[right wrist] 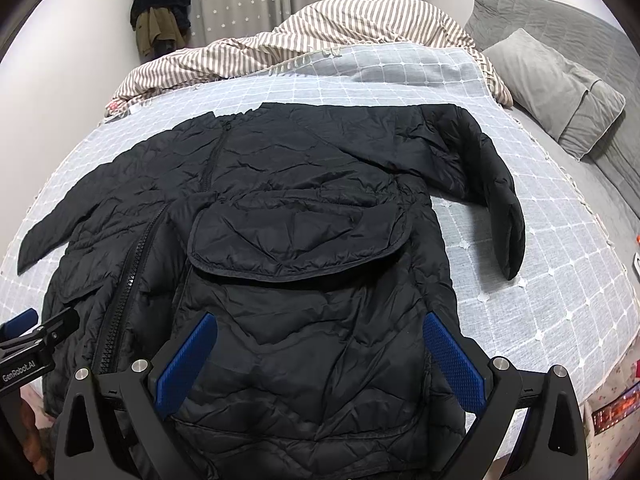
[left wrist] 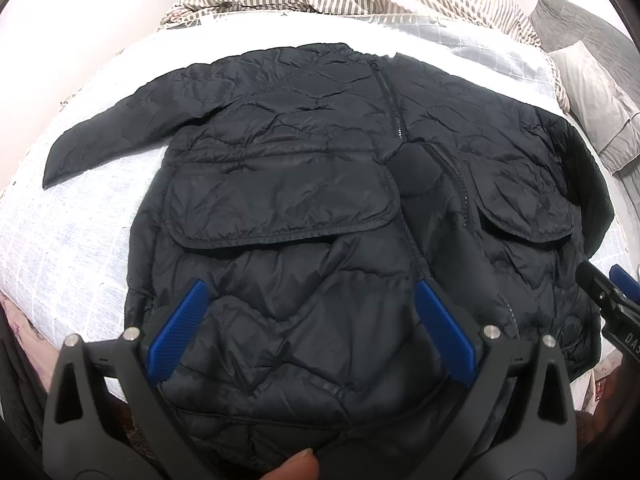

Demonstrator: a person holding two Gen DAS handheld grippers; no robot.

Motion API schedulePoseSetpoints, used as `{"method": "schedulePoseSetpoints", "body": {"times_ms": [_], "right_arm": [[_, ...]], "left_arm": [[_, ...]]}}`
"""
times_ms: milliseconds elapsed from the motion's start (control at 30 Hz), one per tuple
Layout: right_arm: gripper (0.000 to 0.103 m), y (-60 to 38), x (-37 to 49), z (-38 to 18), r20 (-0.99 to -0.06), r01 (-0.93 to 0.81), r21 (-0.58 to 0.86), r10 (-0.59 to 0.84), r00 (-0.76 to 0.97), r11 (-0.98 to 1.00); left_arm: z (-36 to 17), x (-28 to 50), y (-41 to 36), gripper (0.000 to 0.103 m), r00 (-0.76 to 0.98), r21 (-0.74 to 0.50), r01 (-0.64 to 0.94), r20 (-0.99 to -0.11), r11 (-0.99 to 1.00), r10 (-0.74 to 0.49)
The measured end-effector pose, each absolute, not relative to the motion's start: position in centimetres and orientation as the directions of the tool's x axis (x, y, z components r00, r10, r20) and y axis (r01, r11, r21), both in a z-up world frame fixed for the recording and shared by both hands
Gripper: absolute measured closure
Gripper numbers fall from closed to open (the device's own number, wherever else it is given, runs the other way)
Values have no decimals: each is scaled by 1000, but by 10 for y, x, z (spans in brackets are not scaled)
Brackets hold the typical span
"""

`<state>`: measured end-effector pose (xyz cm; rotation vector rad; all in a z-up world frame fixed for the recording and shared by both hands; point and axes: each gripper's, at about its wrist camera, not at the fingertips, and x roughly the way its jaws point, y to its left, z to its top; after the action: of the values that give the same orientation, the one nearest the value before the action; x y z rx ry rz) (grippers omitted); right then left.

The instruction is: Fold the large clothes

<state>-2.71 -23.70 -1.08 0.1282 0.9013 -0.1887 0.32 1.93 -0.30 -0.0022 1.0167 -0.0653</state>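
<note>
Lying flat: the black quilted jacket (left wrist: 304, 184) rested front-up on the bed (right wrist: 520, 280), over a white checked cover.
Long axis: it ran from 6 to 12 o'clock, collar at 12, hem at 6 nearest both cameras.
Sleeves: one reached toward 9 o'clock in the left wrist view; the other bent down toward 4 o'clock in the right wrist view.
Pockets: two flap pockets lay closed; their contents could not be seen.
Zipper: partly undone, running diagonally.
Left tongs (left wrist: 308, 328): spread wide above the hem, pinching nothing.
Right tongs (right wrist: 320, 360): spread wide above the hem, pinching nothing.
Beyond at 12: a striped duvet (right wrist: 340, 28); grey pillows (right wrist: 556, 88) at 2.
</note>
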Motion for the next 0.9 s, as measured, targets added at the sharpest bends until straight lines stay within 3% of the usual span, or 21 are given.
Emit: {"method": "schedulePoseSetpoints", "body": {"times_ms": [900], "right_arm": [[0,-238,-27,-10,-789,220,32,-110,605,975]], "left_arm": [[-3,2,18,1,524,-31,55,-850,998,-56]]}}
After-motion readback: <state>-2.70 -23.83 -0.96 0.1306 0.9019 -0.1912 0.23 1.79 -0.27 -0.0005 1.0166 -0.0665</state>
